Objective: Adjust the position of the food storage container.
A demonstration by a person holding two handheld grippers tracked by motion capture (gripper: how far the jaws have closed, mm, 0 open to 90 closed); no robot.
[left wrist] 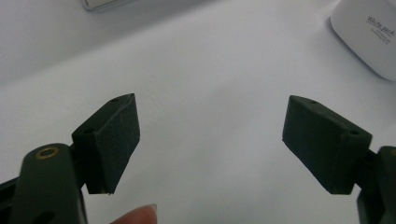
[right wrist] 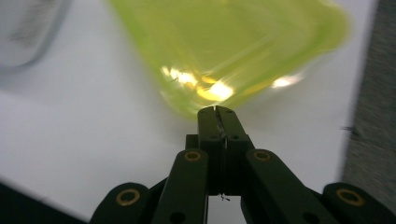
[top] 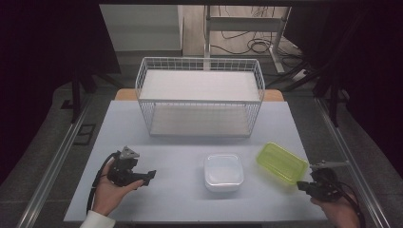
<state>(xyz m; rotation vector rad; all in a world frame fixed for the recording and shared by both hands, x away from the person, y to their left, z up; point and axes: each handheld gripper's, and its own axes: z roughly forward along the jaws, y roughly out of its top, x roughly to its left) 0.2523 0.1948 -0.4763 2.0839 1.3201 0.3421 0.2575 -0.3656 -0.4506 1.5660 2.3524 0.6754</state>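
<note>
A yellow-green clear plastic container (top: pixel 282 162) lies on the table at the right; in the right gripper view the yellow-green container (right wrist: pixel 224 42) lies just beyond the jaw tips. My right gripper (top: pixel 302 185) is at the table's near right corner, shut with nothing between its jaws (right wrist: pixel 217 111). A white lidded container (top: pixel 223 172) stands at the middle front, and the same white container (left wrist: pixel 371 35) is seen at the upper right of the left gripper view. My left gripper (top: pixel 148 177) rests at the front left, open and empty (left wrist: pixel 210 140) over bare table.
A white wire basket (top: pixel 199 97) stands at the back middle of the light table (top: pixel 180 156). The table's right edge (right wrist: pixel 369 93) runs close beside the right gripper. Dark floor and metal rails flank the table.
</note>
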